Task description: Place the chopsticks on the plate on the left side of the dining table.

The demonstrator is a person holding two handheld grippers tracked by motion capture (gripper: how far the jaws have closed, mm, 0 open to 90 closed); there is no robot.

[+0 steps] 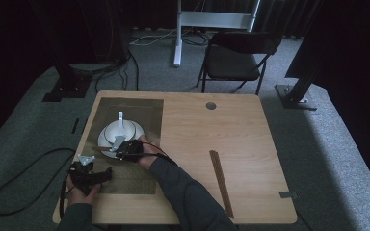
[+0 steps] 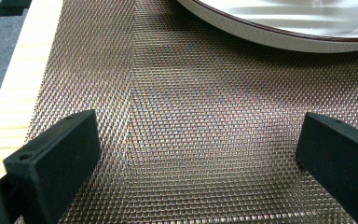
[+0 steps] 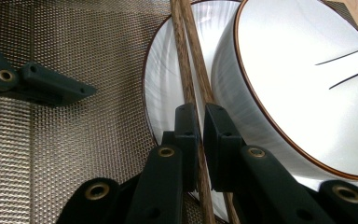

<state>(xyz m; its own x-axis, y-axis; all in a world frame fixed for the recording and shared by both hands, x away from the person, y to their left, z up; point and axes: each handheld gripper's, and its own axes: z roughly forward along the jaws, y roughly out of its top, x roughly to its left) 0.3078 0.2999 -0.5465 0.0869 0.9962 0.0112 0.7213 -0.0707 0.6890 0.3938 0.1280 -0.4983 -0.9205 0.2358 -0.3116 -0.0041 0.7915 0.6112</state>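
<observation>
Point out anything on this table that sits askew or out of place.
One pair of chopsticks lies loose on the bare wood at the right, far from the woven mat that holds the plate, bowl and spoon. The right gripper grips a second pair beside the bowl. Nothing is spilled or broken.

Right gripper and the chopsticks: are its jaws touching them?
Touching. In the right gripper view, the right gripper has both jaws closed against the pair of brown chopsticks, which run up between them over the white plate beside the bowl.
</observation>
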